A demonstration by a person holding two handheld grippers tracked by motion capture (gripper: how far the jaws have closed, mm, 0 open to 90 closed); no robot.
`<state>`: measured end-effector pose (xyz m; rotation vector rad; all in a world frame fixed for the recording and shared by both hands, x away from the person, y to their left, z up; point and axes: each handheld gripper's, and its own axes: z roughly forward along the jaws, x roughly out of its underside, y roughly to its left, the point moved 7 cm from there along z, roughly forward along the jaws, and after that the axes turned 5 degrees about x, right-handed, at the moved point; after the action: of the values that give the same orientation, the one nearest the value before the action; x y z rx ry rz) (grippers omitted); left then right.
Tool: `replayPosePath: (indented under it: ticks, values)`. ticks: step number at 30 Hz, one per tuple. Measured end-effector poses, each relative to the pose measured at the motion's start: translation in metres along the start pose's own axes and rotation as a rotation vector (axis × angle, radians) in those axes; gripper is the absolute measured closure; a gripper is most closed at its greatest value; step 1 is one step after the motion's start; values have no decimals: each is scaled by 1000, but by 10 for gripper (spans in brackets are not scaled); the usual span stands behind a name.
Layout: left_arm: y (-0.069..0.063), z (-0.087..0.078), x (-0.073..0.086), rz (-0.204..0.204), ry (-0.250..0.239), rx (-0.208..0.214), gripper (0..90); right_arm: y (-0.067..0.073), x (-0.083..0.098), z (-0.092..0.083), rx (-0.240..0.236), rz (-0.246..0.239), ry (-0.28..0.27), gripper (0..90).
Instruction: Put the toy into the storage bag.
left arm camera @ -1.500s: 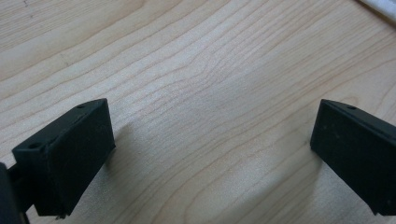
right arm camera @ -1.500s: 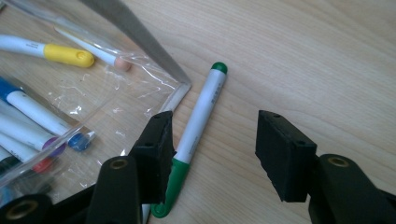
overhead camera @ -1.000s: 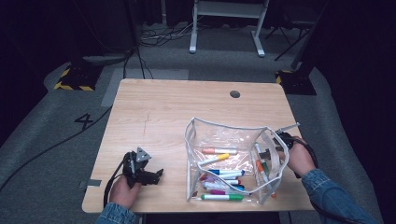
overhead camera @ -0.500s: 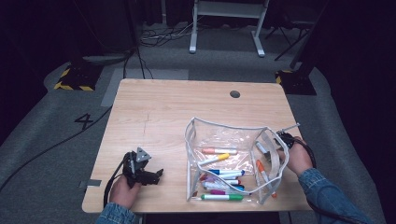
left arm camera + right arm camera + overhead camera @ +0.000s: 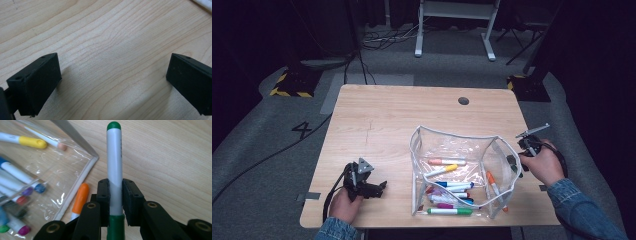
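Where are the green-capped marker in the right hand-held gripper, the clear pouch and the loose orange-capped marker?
green-capped marker [image 5: 114, 157]: right gripper view, on its white barrel above the jaws.
clear pouch [image 5: 452, 136]: high view, on its far white rim.
orange-capped marker [image 5: 81, 197]: right gripper view, on its orange cap.

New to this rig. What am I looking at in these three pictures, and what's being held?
No robot here: a person holds a two-jaw gripper in each hand. The high view looks down on the wooden table; the other two cameras ride on the grippers. A clear pouch of coloured markers lies open there, with an orange marker beside its edge. The right gripper has just closed on a green marker. The left gripper rests open over bare wood.
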<state>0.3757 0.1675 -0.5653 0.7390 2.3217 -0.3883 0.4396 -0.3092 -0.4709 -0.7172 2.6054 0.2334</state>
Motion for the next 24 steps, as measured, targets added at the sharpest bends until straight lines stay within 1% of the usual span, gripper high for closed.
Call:
replayPosePath:
  ticks: [6, 9, 13, 17, 22, 24]
  values:
    - [0, 0, 0, 0, 0, 0, 0, 5, -8, -30, 3, -42, -21, 770]
    - [0, 0, 0, -5, -2, 2, 0, 8, -14, -46, 8, -59, -43, 770]
    - [0, 0, 0, -3, -2, 0, 0, 12, -20, -63, 12, -83, -71, 770]
    - [0, 0, 0, -3, -2, 0, 0, 18, -26, -78, 3, -109, -87, 770]
    - [0, 0, 0, -4, -2, 1, 0, 28, -38, -99, -8, -146, -138, 770]
    - [0, 0, 0, -3, -2, 0, 0, 32, -41, -106, -8, -163, -145, 770]
